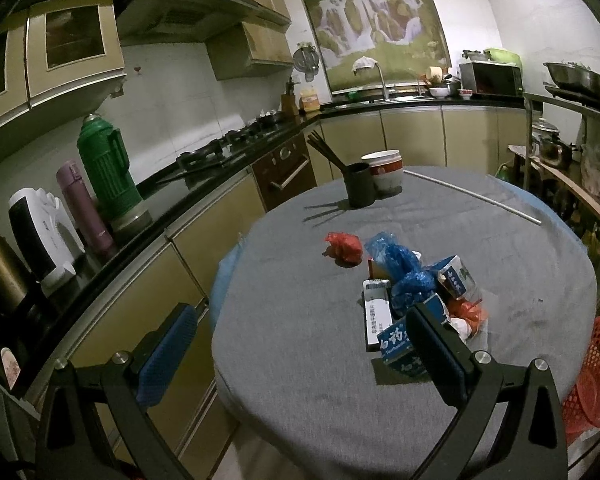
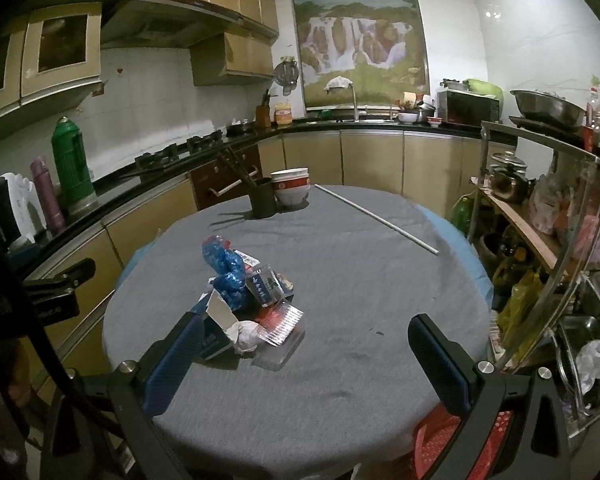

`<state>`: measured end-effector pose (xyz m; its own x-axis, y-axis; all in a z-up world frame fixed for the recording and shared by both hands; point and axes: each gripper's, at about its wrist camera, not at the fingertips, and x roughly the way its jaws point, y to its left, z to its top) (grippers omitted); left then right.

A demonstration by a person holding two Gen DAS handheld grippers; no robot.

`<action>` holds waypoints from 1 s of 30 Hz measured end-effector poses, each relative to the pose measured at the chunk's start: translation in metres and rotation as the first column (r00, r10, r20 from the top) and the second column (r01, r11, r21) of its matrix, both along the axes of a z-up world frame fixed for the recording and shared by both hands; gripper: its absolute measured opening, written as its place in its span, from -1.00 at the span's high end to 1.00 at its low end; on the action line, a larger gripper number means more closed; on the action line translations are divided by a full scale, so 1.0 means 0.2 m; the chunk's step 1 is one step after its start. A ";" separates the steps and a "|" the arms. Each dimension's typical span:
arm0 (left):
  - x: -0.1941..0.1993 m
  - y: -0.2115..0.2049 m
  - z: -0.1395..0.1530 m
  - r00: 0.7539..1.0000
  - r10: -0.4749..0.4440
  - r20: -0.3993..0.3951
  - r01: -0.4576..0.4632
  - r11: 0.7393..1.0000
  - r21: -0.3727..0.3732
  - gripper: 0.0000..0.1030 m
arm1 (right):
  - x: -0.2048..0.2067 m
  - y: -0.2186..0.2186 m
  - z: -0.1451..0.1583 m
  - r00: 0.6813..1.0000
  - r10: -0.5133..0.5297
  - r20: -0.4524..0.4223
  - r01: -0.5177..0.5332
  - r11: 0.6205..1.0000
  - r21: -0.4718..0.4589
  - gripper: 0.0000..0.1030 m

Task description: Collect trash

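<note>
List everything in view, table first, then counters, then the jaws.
Table: 1, grey cloth, centre.
Trash pile: 1, blue bag, cartons, clear tray, white tissue; near left of table.
Red wad: 1, red, apart from pile, behind it.
Chopstick cup: 1, black, far side.
Bowls: stacked, white and red, touching cup.
White rod: 1, far right of table.
Red basket: 1, beside table, low right.
Green thermos: 1, left counter.
Purple flask: 1, beside thermos.
Microwave: 1, back counter.
Left gripper: jaws open, empty.
Right gripper: jaws open, empty.
</note>
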<state>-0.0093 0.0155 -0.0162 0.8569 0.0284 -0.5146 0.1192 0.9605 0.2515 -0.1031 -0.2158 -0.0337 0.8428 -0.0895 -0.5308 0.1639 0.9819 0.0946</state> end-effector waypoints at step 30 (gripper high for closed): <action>0.17 -0.04 -0.20 0.979 -0.066 -0.191 0.055 0.996 -0.063 -1.00 | 0.06 -0.11 -0.16 0.998 -0.010 -0.060 0.014 0.998 0.061 -1.00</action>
